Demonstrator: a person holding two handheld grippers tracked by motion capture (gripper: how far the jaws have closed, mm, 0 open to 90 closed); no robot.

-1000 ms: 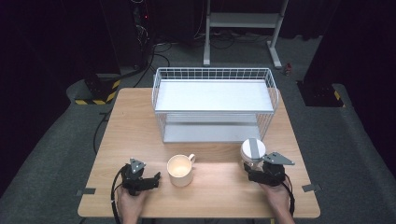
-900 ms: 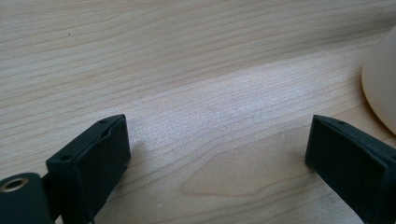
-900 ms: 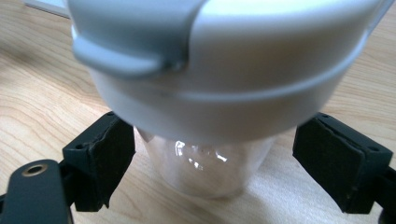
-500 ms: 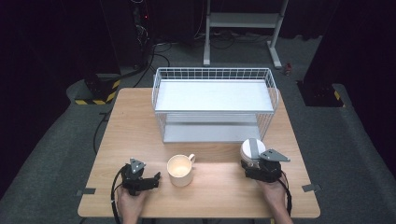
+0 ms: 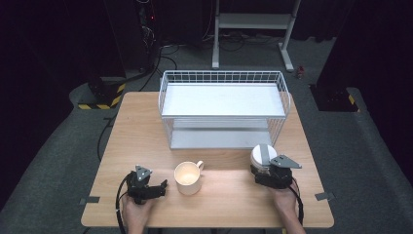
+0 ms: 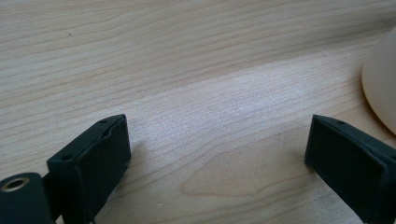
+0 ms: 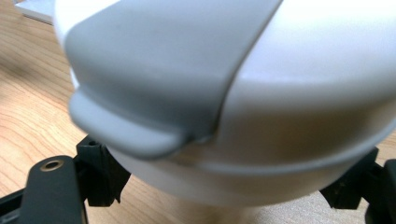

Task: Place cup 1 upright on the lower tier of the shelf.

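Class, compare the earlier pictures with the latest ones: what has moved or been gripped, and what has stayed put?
The right gripper has edged up to the white lidded container, and its jaws have just been closing with the container between them; a firm grip cannot be confirmed. The left gripper, jaws open, the cream mug and the wire rack stayed as they were.

no readable text, labels or numbers

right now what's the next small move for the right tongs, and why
Probably finish closing the right tongs on the white lidded container. Their jaws have just been closing and already sit either side of its body in the right gripper view, and whether the pads touch yet is unclear. The left tongs rest open beside the mug.
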